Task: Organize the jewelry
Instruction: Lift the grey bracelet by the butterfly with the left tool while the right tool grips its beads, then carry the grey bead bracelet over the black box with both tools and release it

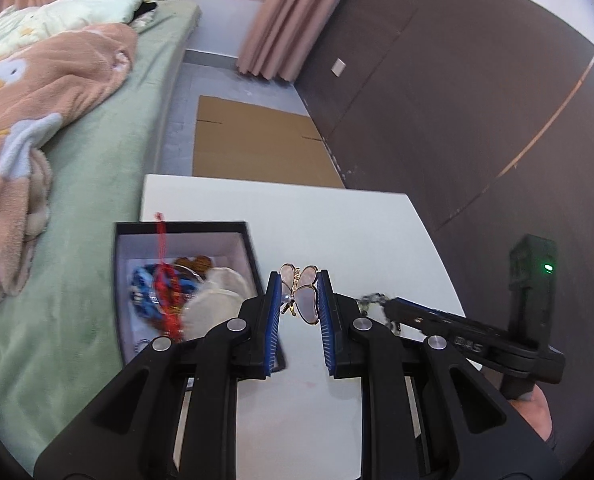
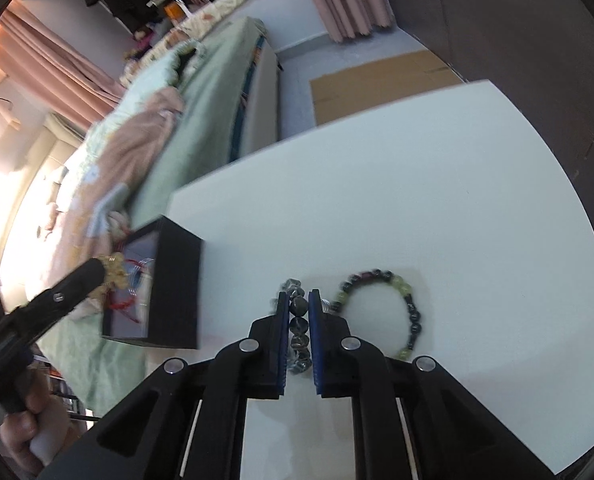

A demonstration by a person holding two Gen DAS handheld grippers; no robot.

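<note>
Left claw (image 1: pixel 297 304) clamps a butterfly brooch (image 1: pixel 301 294), black box (image 1: pixel 185 280) at nine o'clock; right claw (image 2: pixel 299 320) clamps a dark bead bracelet (image 2: pixel 299 328) on the white table (image 2: pixel 437 200).

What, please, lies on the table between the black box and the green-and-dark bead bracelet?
In the right wrist view, only the right gripper, shut on a dark stone bracelet, sits between the black box and bead bracelet.

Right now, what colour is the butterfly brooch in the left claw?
Pale pink wings, gold outline on the butterfly brooch; clearest in left wrist view.
</note>
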